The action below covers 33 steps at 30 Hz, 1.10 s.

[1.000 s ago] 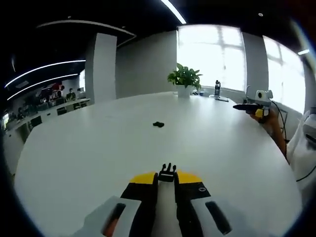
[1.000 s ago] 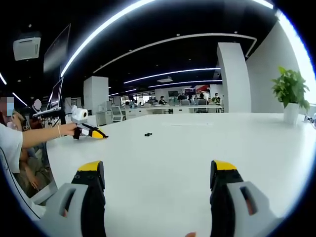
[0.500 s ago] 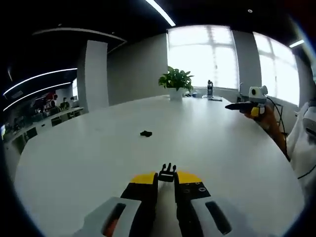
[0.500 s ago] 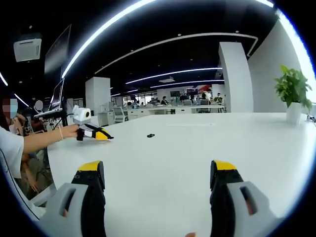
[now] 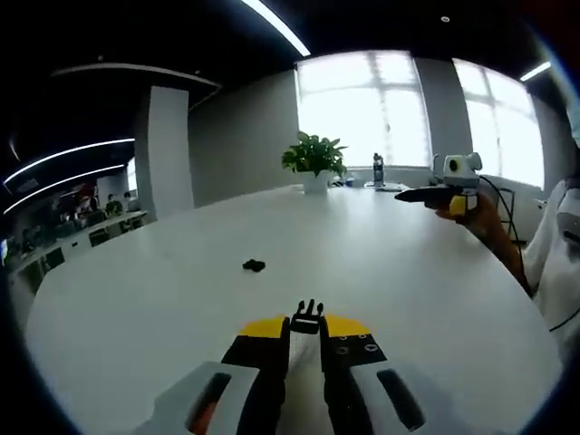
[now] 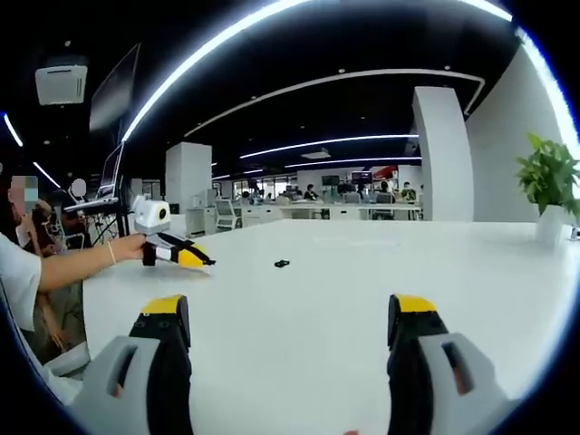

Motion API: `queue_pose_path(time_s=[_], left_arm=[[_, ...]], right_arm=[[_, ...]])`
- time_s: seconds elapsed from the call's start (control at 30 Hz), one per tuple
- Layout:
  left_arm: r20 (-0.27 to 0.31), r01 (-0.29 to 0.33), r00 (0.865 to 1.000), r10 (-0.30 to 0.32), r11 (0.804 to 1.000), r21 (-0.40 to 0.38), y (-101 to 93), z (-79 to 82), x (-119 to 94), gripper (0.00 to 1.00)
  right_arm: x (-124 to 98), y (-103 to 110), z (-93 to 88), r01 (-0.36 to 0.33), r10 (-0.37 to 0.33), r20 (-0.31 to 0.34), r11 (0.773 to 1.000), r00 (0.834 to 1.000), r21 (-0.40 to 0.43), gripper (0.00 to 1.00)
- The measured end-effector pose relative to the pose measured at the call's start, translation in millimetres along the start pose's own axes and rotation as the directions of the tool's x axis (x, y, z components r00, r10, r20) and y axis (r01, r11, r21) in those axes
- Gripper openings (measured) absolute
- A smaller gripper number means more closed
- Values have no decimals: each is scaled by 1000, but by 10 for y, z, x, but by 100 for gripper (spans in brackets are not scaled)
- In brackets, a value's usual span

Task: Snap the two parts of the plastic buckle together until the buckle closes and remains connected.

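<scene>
Buckle half (image 5: 307, 318) sits pinched in left tongs (image 5: 305, 337); right tongs (image 6: 285, 335), spread and empty, must fetch other half (image 6: 282, 264) far across counter (image 6: 362, 290).

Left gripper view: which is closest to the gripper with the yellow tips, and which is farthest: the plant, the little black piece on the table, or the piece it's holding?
1. Held buckle piece, between the left gripper tips.
2. Loose buckle piece, mid-table, slightly left.
3. Potted plant, at the table's far edge by the windows.
</scene>
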<state>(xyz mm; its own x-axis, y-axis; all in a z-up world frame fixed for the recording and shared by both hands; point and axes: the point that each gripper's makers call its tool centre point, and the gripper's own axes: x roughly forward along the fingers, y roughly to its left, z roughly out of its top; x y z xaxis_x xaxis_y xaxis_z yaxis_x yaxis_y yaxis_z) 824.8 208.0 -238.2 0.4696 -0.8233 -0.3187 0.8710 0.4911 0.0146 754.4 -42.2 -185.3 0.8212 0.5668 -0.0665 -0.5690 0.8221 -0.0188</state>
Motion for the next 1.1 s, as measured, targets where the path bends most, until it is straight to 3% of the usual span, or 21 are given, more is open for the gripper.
queue_pose_path(time_s=[0.5, 0.77, 1.1], left_arm=[[-23, 24, 999, -24, 1000, 4, -160, 74, 65, 12], [-38, 36, 999, -35, 999, 12, -262, 81, 81, 12], [-36, 39, 999, -38, 999, 18, -332, 73, 58, 12]], right_arm=[[249, -27, 49, -44, 44, -16, 999, 999, -15, 92], [378, -20, 144, -63, 63, 5, 998, 998, -21, 94], [518, -101, 339, -35, 37, 34, 999, 999, -37, 95]])
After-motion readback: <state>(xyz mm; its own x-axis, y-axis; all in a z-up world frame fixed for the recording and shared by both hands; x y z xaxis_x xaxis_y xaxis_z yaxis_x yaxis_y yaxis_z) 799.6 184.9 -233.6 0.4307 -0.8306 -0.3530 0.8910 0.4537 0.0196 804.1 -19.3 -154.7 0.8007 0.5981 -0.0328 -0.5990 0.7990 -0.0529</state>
